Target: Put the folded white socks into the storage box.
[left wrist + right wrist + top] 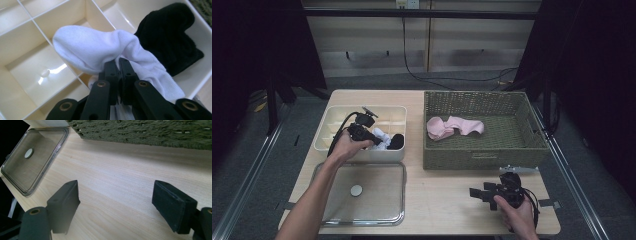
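Nearby, black sock [170, 37] beside white sock [100, 47] (touching), divider walls around

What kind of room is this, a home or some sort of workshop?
Probably a lab or recording studio, not a home: dark curtains hang around one wooden table, metal rails run along it, and a bare panelled wall with a trailing cable stands behind.

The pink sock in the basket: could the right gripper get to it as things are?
Probably yes. The right gripper is open and holds nothing, the basket has no lid, and the pink sock lies alone inside. It would have to lift over the near wall first.
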The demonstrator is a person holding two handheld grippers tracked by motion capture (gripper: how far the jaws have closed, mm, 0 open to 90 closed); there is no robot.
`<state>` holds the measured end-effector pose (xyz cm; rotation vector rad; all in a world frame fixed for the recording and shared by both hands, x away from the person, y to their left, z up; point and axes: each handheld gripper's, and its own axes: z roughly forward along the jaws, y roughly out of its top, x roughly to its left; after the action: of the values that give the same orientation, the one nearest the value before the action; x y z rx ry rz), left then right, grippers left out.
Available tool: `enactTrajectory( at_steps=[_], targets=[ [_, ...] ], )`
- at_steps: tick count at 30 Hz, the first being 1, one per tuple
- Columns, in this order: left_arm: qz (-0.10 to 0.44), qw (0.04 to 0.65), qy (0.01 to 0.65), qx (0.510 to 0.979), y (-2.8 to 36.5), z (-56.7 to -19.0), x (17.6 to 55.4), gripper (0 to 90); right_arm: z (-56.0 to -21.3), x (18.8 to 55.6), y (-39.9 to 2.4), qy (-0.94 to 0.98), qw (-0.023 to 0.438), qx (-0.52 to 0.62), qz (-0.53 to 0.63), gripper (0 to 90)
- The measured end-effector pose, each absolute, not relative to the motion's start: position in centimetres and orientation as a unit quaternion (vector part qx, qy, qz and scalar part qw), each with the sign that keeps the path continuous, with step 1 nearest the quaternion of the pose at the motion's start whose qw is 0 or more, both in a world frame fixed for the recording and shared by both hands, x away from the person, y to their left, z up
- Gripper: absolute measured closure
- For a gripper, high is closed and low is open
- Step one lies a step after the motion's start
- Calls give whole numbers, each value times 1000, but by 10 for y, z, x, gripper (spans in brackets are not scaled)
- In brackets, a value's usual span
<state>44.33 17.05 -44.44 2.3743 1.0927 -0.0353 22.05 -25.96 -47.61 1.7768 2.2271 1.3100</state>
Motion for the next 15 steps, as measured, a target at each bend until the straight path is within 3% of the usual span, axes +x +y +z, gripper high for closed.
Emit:
enactTrajectory(
  at_steps=[15],
  targets=[
    [-27,258,403,878,172,-449,448,862,-476,221,-257,713,2,563,417,215]
  ],
)
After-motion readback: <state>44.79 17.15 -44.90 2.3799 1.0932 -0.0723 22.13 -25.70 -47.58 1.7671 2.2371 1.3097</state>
